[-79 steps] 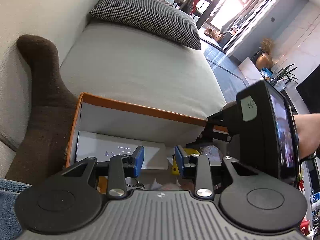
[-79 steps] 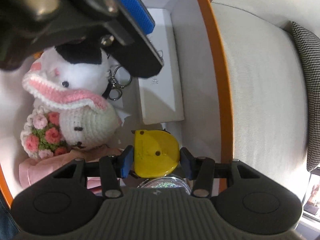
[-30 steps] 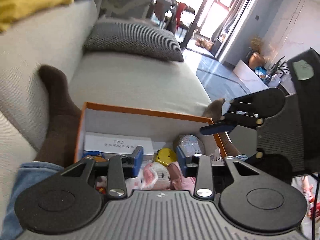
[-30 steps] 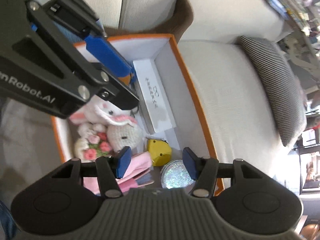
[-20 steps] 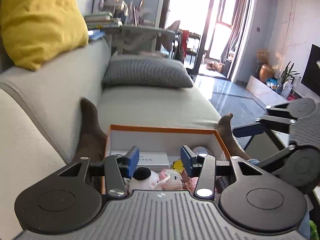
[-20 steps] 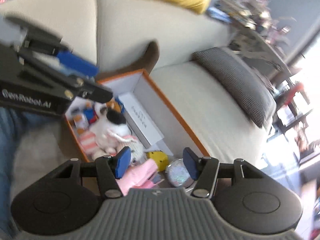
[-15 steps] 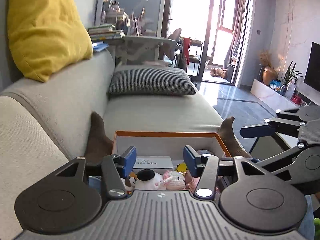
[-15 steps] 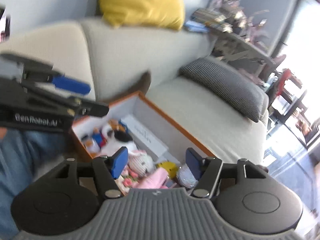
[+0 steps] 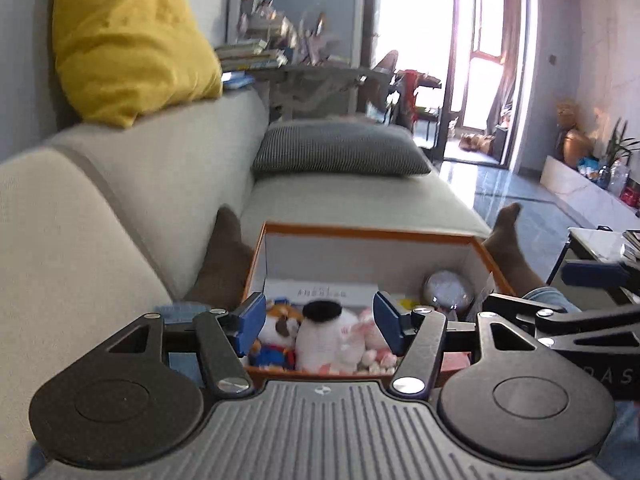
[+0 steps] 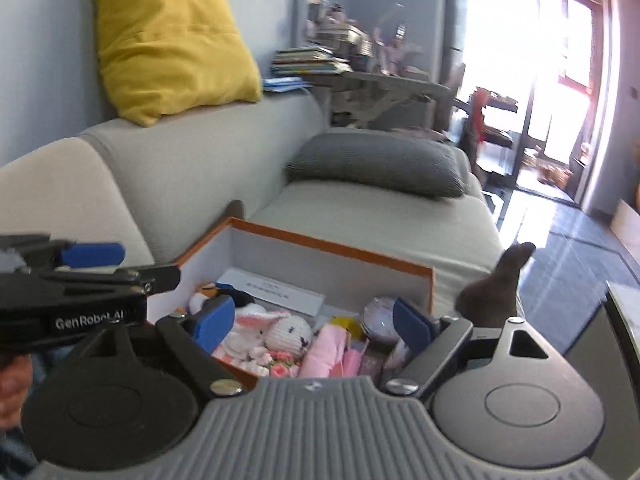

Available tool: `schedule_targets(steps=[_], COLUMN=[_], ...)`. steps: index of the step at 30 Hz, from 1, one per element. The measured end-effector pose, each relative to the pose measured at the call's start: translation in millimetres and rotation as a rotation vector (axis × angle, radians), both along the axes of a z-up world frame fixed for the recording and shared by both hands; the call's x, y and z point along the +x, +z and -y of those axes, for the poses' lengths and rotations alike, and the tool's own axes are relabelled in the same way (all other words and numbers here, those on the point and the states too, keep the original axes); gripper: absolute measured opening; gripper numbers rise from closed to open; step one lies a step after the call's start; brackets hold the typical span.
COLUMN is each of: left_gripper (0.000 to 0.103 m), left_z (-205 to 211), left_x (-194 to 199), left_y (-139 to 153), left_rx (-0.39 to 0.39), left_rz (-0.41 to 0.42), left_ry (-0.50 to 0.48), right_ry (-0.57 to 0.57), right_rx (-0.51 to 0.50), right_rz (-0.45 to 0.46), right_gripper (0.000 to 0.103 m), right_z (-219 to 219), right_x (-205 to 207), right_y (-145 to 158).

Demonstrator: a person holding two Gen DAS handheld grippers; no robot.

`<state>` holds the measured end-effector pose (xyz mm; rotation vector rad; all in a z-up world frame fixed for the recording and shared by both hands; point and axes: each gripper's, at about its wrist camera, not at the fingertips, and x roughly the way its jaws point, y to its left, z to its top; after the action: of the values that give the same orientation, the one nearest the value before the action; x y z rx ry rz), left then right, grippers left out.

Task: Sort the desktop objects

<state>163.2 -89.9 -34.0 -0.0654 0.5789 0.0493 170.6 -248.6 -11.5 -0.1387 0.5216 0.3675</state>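
**A:** Left wrist view: the orange-rimmed cardboard box with white inside walls [image 9: 362, 232] sits on the grey fabric sofa [image 9: 120, 208] between the person's two brown-socked feet, probably so both hands reach it easily. The left gripper [image 9: 318, 322] hangs near the box's near edge, jaws opening, nothing between the blue pads. Looks like the small stuff is already sorted in: a white plush toy with a black top [image 9: 320, 334] next to a small orange-and-white plush figure [image 9: 276, 322].

**B:** Right wrist view adds what that one hides. The right gripper [image 10: 310, 322] is empty too, jaws opening wide. You get a crocheted white bunny with pink ears [image 10: 280, 330], a pink folded item [image 10: 324, 350] and a long flat white carton [image 10: 272, 286] against the far wall. The left view shows the round glittery disc [image 9: 444, 288] in the far right corner more clearly.
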Motion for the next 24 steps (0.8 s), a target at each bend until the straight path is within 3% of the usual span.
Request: schedule_targets(steps=[6, 10, 14, 24], left_gripper=[0.071, 0.071, 0.072, 0.078], left_z=[-1, -6, 0, 4], left_x=[13, 24, 25, 28], left_y=[-22, -36, -41, -49], left_rx=[0.001, -0.053, 0.028, 0.075], left_rz=[-0.087, -0.184, -0.187, -0.165], left_ry=[-0.002, -0.011, -0.012, -0.009], right_ry=[-0.097, -0.14, -0.155, -0.156], right_rx=[0.038, 0.053, 0.067, 0.005], right_rz=[-0.073, -0.146, -0.176, -0.191], right_gripper=[0.095, 0.096, 0.096, 0.096], right_z=[-1, -1, 0, 3], right_x=[6, 25, 33, 40], right_y=[-24, -39, -48, -70])
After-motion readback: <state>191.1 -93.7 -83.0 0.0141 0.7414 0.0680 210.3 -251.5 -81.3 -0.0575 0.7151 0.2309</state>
